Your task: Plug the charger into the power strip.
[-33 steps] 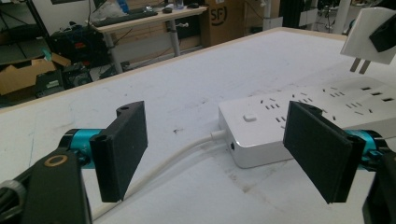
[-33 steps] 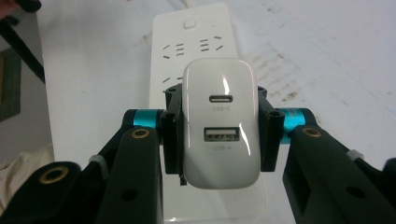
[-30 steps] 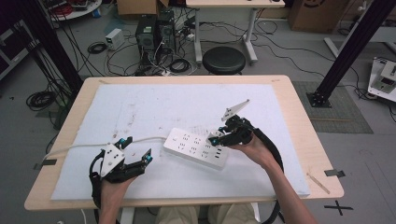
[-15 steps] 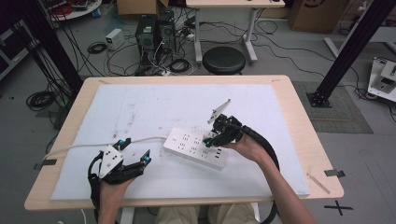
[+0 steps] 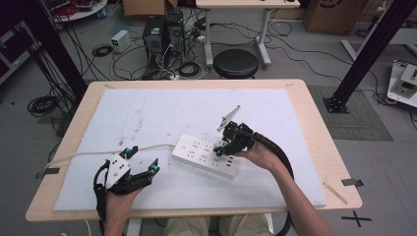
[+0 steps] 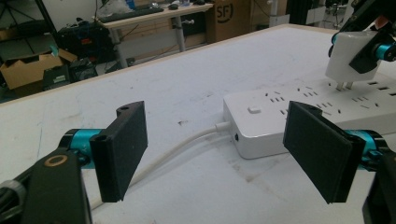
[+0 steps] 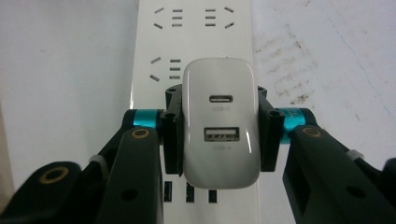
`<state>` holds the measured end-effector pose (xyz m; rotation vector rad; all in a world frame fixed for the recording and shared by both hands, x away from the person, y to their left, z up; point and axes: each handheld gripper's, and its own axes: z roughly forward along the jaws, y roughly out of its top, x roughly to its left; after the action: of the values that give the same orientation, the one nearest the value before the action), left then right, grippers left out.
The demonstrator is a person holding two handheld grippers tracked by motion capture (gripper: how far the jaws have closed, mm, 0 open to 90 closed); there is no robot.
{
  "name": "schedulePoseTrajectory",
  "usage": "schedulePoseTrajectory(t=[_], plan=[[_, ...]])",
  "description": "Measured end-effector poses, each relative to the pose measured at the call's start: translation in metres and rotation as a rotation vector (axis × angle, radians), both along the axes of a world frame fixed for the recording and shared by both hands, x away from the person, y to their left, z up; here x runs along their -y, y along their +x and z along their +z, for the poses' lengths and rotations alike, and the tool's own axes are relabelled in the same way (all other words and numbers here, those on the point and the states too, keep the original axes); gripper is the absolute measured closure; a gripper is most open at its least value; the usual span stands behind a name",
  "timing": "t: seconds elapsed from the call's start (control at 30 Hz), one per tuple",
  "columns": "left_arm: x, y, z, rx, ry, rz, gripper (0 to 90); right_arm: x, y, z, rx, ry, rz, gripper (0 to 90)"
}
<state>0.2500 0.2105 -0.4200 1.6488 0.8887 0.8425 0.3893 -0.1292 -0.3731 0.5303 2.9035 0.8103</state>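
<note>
A white power strip (image 5: 196, 152) lies on the white mat, its cord (image 5: 88, 155) running off to the left. My right gripper (image 5: 222, 148) is shut on a white USB charger (image 7: 219, 84), whose USB-C and USB-A ports face the right gripper view's camera. It holds the charger right over the strip (image 7: 191, 37). In the left gripper view the charger (image 6: 348, 58) has its prongs down at the strip's (image 6: 289, 116) top face; whether they sit in the slots I cannot tell. My left gripper (image 5: 142, 159) rests open on the mat left of the strip, its jaws wide apart with nothing between them.
The white mat (image 5: 162, 113) covers most of the wooden table (image 5: 319, 128). The cord (image 6: 187, 144) runs between the left gripper's jaws on the mat. A black stool (image 5: 237, 63), computer cases and cables stand on the floor beyond the far edge.
My right gripper has carried the charger leftward over the power strip and lowered it onto its top. The left gripper has not moved.
</note>
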Motion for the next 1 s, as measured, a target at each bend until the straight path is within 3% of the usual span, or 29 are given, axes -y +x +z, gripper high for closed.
schedulePoseTrajectory(t=[0.3,0.57,0.77,1.0], plan=[[0.0002,-0.0003,-0.0016,-0.006,-0.001,-0.003,21.9,-0.0011,0.0013,-0.0014,-0.009,-0.005,0.007,63.3],[0.0024,-0.0012,-0.0008,0.000,0.002,-0.011,21.9,-0.0035,-0.0026,-0.0023,0.039,-0.015,0.028,63.6],[0.0023,-0.0014,-0.0012,-0.005,0.004,-0.011,21.9,0.0058,0.0010,-0.0068,0.001,0.055,0.006,63.6],[0.0039,-0.0014,-0.0007,-0.007,0.006,-0.014,21.9,0.0020,-0.0048,-0.0056,0.038,0.026,0.011,63.6]])
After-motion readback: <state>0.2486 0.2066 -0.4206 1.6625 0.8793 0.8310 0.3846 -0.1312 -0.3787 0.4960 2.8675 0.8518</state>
